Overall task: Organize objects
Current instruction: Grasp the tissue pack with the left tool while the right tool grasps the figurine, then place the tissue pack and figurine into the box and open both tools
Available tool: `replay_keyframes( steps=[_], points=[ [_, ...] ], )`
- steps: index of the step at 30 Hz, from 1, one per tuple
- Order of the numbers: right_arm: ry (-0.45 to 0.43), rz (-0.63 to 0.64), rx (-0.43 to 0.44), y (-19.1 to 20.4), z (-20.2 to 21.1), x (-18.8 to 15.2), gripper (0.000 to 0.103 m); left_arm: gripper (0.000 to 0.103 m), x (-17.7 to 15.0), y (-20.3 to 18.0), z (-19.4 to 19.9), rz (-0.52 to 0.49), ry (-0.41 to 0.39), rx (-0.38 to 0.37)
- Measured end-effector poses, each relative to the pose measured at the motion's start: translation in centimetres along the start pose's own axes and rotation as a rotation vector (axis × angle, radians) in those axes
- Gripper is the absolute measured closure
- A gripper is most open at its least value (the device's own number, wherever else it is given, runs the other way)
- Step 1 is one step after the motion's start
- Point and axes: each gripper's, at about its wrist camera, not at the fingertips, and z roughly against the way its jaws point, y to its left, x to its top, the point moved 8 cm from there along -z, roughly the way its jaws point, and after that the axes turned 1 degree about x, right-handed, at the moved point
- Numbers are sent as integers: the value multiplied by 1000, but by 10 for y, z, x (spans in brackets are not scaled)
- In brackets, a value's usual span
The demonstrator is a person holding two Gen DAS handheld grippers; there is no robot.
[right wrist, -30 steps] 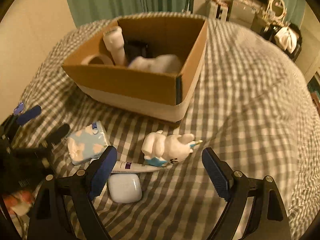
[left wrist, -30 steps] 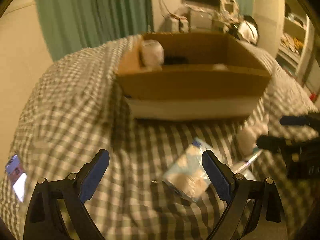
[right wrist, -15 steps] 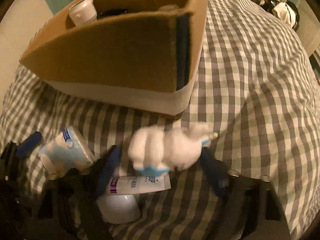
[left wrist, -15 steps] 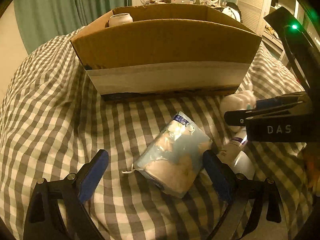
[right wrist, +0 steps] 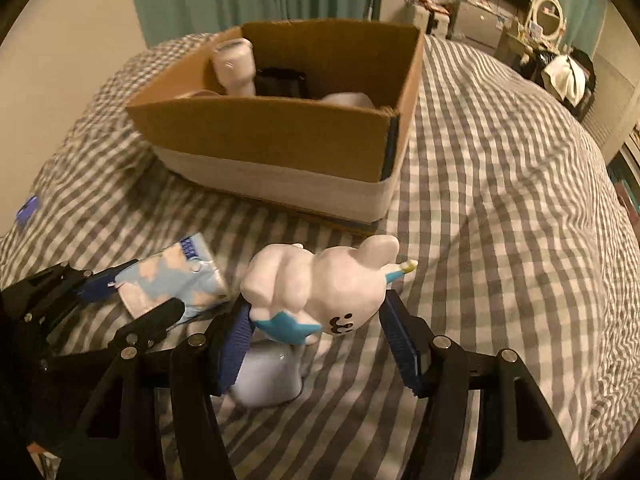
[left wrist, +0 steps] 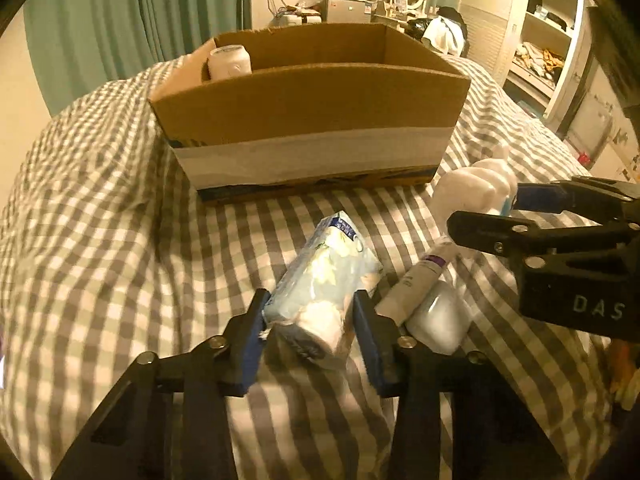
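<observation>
My left gripper (left wrist: pixel 310 320) is shut on a light-blue tissue pack (left wrist: pixel 324 280) lying on the checked bedspread; the pack also shows in the right wrist view (right wrist: pixel 172 280). My right gripper (right wrist: pixel 316 320) is shut on a white bunny figurine (right wrist: pixel 320 284) with a blue star, held just above the bed; the figurine shows in the left wrist view (left wrist: pixel 476 192). An open cardboard box (left wrist: pixel 308 120) stands behind, holding a white bottle (right wrist: pixel 234 64), a black item and something white.
A white cream tube (left wrist: pixel 416 280) and a white rounded case (left wrist: pixel 440 316) lie between the grippers; the case (right wrist: pixel 268 376) sits under the bunny. Green curtains, a desk and shelves stand beyond the bed. A small blue object (right wrist: pixel 28 208) lies far left.
Both grippers were open a second ago. The left one moved forward and closed on the tissue pack. The right one closed on the bunny and lifted it slightly.
</observation>
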Motion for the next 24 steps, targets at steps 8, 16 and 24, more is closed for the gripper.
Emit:
replay_keyframes(
  steps=[8,16,24],
  points=[
    [-79,29,26,15,40,8,41,67,23,15,53,26,-91,70],
    [-190,56,52,22,91,39,41,67,85,24,101,35,-193,100],
    [-291,42,76,7,120,101,41,67,155,45,116,48,-271,132]
  ],
)
